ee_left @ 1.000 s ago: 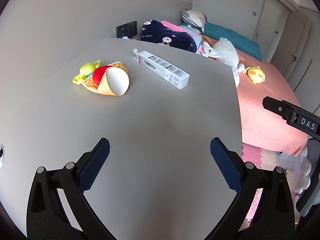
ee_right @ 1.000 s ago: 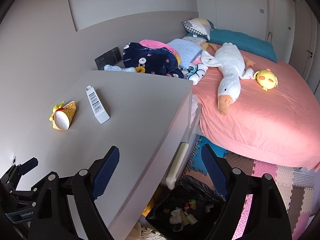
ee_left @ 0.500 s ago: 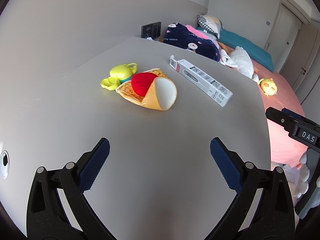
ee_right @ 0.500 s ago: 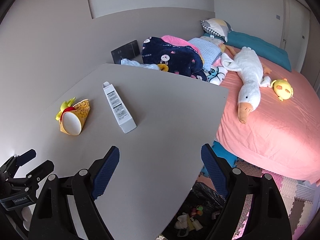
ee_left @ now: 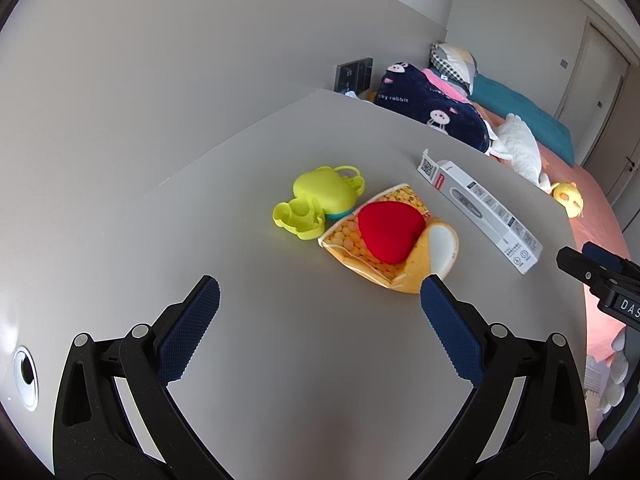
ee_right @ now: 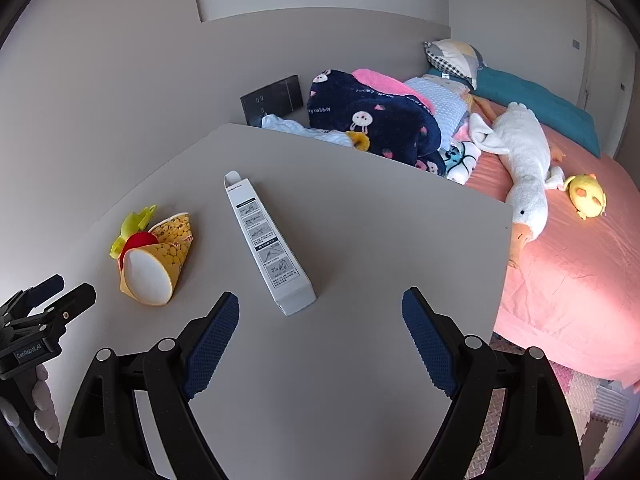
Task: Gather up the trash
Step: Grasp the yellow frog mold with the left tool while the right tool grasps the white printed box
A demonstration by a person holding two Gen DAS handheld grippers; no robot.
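On the grey table a yellow paper cup lies on its side with a red heart-shaped piece on it. A lime-green plastic toy touches its far side. A long white carton lies to the right. My left gripper is open and empty, just short of the cup. My right gripper is open and empty, just short of the carton's near end. The cup lies to its left.
A bed with a pink sheet stands right of the table, with a white goose plush, a yellow plush and a dark blue blanket. A black wall panel is behind the table. Foam floor mats lie lower right.
Both grippers have moved forward over the table. The cup now lies close to the left gripper and the carton close to the right one. The trash bag on the floor has left the right view.
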